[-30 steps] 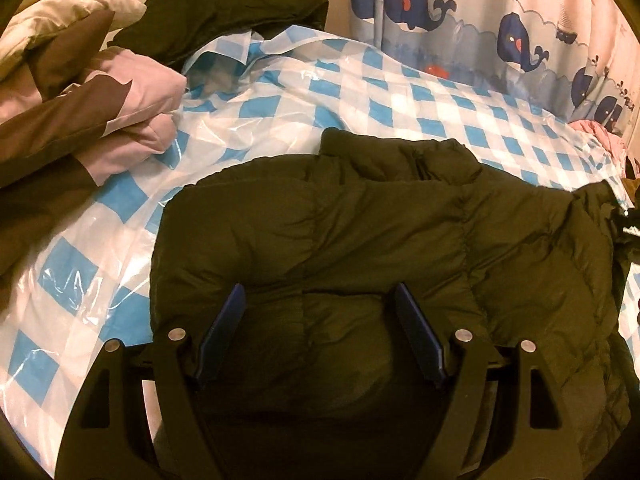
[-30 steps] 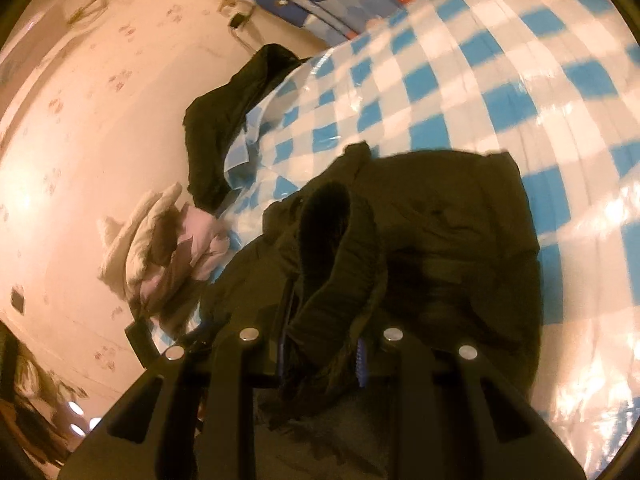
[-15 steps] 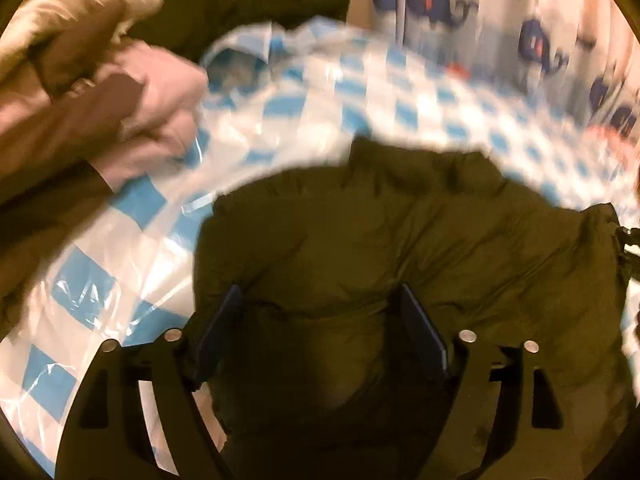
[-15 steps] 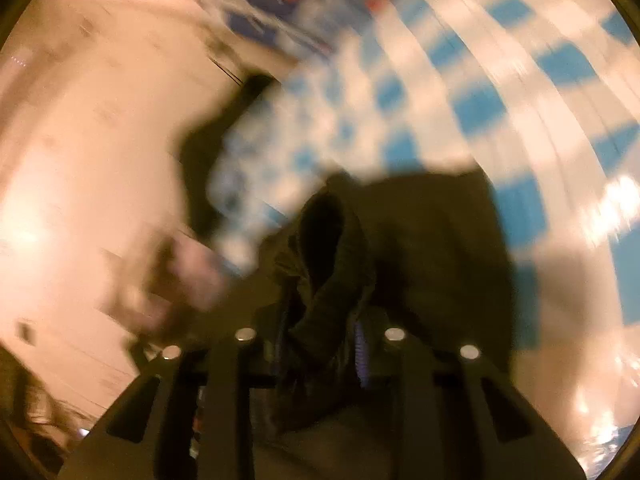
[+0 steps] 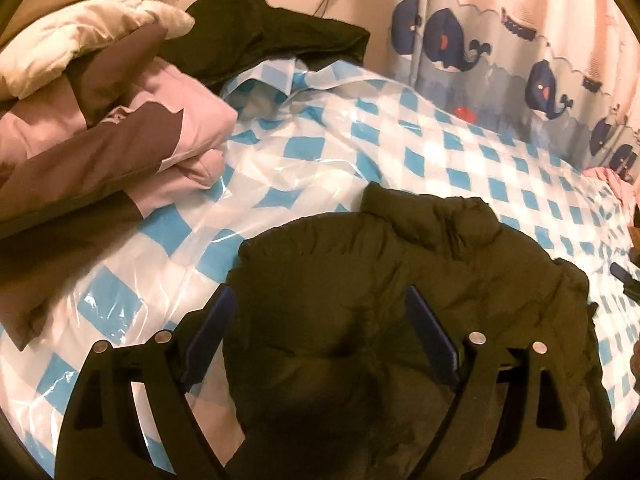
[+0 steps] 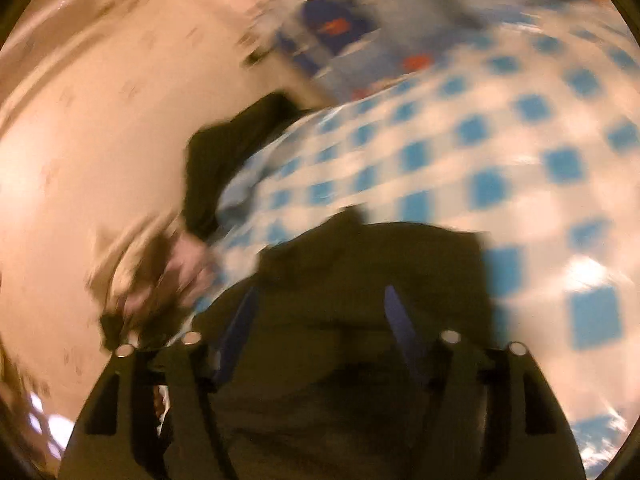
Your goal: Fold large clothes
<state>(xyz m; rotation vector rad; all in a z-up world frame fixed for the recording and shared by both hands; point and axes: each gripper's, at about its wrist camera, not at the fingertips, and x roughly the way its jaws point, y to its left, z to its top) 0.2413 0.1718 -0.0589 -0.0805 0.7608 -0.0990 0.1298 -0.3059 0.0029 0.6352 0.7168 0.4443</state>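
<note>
A dark olive puffer jacket (image 5: 400, 280) lies folded on the blue-and-white checked plastic sheet (image 5: 360, 152) over the bed. My left gripper (image 5: 320, 300) hovers above the jacket's near part, its jaws wide and still opening, its blue pads (image 5: 432, 332) pressing on nothing. In the blurred right wrist view the same jacket (image 6: 380, 252) lies below my right gripper (image 6: 318, 300), whose jaws are opening with no cloth caught between them. The tip of the right gripper (image 5: 624, 276) shows at the left wrist view's right edge.
A stack of folded pink, brown and cream jackets (image 5: 100, 120) sits at the left. A second dark garment (image 5: 272, 36) lies at the bed's head by the wall. A whale-print curtain (image 5: 500, 48) hangs behind the bed; pink cloth (image 5: 612, 180) lies at the far right.
My right gripper let go of the jacket fold it was pinching, and that fold now lies flat. Both grippers have lifted away from the jacket; the left one's jaws spread slightly wider.
</note>
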